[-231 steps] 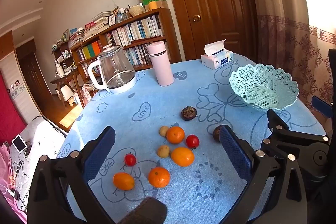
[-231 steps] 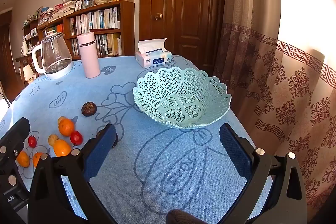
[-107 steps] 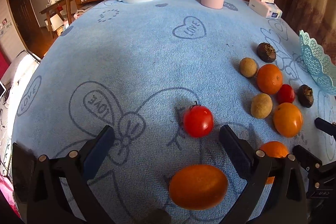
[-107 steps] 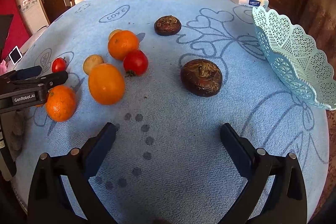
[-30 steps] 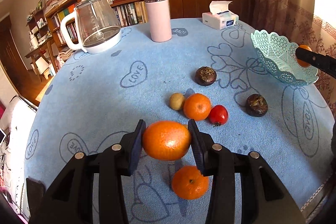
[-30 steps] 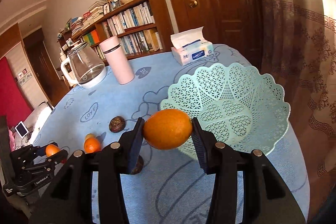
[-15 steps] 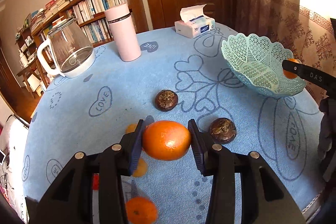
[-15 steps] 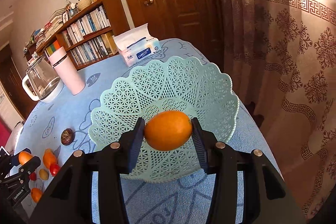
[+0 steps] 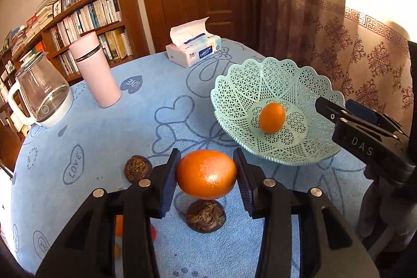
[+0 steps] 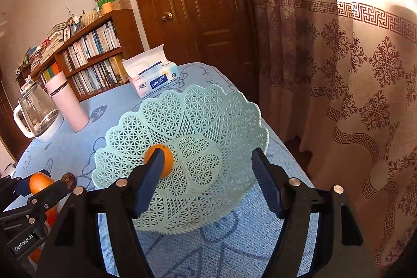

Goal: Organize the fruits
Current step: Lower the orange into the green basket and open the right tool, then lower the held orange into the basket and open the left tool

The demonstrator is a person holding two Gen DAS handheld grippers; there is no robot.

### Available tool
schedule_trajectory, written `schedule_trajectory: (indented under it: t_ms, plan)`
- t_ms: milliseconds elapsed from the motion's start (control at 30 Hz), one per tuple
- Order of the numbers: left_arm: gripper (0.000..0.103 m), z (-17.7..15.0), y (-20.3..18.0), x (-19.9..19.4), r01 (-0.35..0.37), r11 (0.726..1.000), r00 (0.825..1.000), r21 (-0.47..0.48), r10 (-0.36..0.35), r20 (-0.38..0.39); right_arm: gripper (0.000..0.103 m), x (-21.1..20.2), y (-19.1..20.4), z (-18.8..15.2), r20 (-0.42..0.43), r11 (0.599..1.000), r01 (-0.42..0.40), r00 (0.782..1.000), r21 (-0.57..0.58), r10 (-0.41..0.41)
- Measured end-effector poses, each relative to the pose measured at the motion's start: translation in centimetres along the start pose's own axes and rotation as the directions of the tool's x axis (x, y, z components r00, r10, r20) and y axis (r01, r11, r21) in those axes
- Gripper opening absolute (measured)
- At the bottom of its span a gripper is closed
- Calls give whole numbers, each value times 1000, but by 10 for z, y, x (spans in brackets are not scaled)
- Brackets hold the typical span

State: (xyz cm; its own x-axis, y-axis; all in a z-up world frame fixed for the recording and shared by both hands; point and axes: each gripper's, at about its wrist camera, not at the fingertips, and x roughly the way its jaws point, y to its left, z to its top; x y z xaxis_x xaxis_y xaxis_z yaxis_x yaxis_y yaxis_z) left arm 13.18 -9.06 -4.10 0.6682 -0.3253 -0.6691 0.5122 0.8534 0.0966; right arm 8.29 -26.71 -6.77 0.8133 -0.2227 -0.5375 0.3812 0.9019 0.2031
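Note:
My left gripper (image 9: pixel 206 177) is shut on an orange (image 9: pixel 207 174), held above the blue tablecloth just short of the mint lattice basket (image 9: pixel 307 77). A second orange (image 9: pixel 272 117) lies in the basket's middle. My right gripper (image 10: pixel 206 177) hangs over the basket (image 10: pixel 234 106), its jaws opening, with nothing pressed between them; the dropped orange (image 10: pixel 166 160) shows behind its left finger. The right gripper (image 9: pixel 338 113) reaches in from the right in the left wrist view. The left gripper (image 10: pixel 28 189) with its orange (image 10: pixel 39 180) sits at the left edge in the right wrist view.
Two dark brown fruits (image 9: pixel 138 168) (image 9: pixel 206 216) lie on the cloth near my left gripper; bits of orange and red fruit peek out under its left finger. A pink flask (image 9: pixel 96 73), glass kettle (image 9: pixel 41 95) and tissue box (image 9: pixel 194 48) stand at the back. A curtain (image 10: pixel 351 95) hangs right.
The right gripper's jaws have spread and its orange now lies in the basket. The left gripper has carried its orange toward the basket, leaving the fruit pile behind.

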Motion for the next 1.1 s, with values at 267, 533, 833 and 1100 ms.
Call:
schedule_trajectory:
  t_ms: [267, 533, 833, 1100]
  plan:
    - [42, 22, -22, 28, 53, 998, 999, 22, -53, -2, 71, -6, -8, 3, 41, 999, 39, 998, 36, -41]
    - [46, 26, -32, 46, 68, 997, 997, 25, -67, -29, 71, -9, -11, 3, 62, 996, 73, 995, 43, -75]
    - [89, 28, -27, 39, 18, 999, 999, 31, -19, 28, 77, -13, -17, 4, 85, 994, 83, 992, 70, -89]
    - [92, 26, -19, 34, -22, 999, 999, 27, 21, 48, 79, -14, -14, 3, 94, 995, 85, 991, 60, -91]
